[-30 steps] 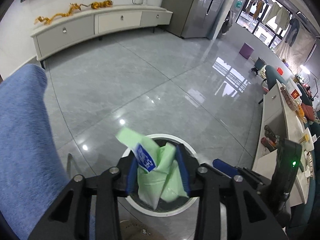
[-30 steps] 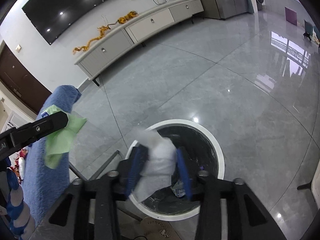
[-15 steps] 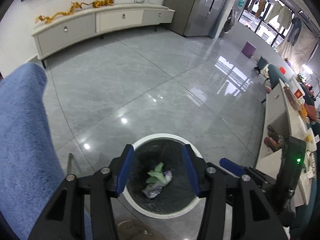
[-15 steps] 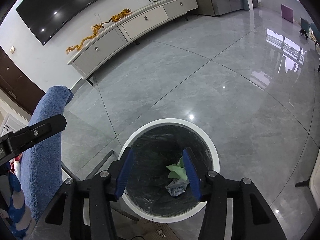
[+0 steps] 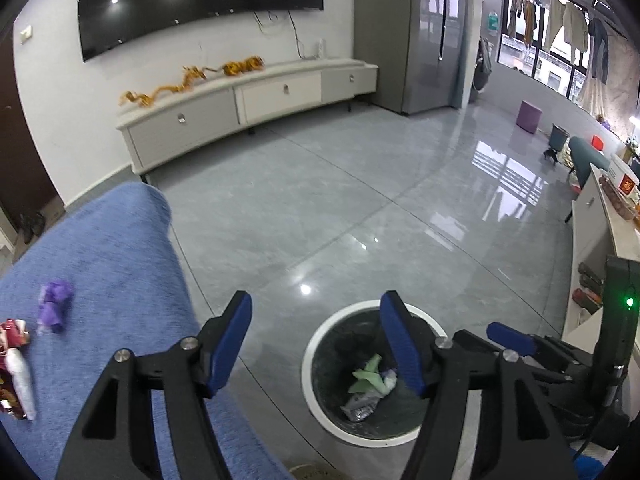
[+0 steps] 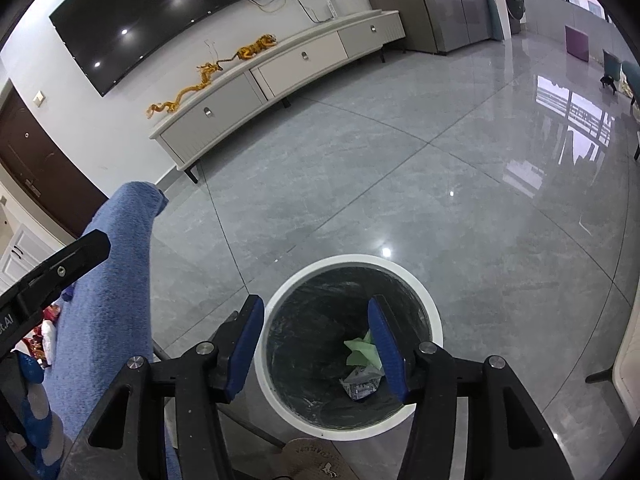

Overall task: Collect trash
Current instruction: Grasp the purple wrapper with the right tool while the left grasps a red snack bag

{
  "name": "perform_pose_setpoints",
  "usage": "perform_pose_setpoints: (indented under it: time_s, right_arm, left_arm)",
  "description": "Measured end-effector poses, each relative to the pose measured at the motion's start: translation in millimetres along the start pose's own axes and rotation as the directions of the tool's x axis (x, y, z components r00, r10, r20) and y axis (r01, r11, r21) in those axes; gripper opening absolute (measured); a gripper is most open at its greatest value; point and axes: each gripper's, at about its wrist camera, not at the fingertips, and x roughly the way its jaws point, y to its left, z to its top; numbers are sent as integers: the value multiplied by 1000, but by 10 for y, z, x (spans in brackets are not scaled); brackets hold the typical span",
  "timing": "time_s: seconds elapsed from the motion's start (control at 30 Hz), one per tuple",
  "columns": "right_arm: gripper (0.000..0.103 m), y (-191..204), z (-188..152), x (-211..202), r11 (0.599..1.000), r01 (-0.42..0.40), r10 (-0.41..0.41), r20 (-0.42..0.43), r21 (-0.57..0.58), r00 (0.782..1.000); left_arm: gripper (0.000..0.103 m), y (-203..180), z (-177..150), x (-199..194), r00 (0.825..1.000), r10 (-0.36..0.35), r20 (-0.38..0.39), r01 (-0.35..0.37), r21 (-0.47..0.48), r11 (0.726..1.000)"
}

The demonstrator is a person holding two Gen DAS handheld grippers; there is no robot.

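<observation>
With both drops made, left tool (image 5: 316, 340) and right tool (image 6: 316, 344) have just been opening; each gapes with nothing between the pads. Green wrapper (image 6: 362, 352) and other scraps lie in the bin (image 6: 434, 316), under the right tool. Purple wad (image 5: 55, 306) and red packet (image 5: 12, 334) wait on the blue surface (image 5: 116, 248), left of the left tool. Next: swing left, descend open, straddle one piece, close gently.

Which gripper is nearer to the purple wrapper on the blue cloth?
Left. The left gripper hangs between the purple wrapper and the bin; the right gripper is above the bin, farther away.
</observation>
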Motion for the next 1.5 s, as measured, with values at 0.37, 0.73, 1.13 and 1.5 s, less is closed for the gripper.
perform_pose_setpoints:
  time_s: [0.37,0.73,1.13,1.5]
  right_arm:
    - [57,398,1,-426,996,-11,18,84,-86,996]
    - [58,970,-53,-860,980,-20,52,158,-197,986]
    - [58,1880,-172,-1148,923,-64,145,188,-380,971]
    - [60,2973,-252,-1231,815,-222,342,134,-535,930]
  left_arm:
    - [65,237,-103,-624,992,77,100,-73,-35,997]
    - [65,670,-229,-1289,970,138,201,-116,-118,986]
    - [65,1617,-515,-2055,913,285,291,-201,-286,937]
    - [65,3071,-1030,-2596,812,532,243,-359,-511,781]
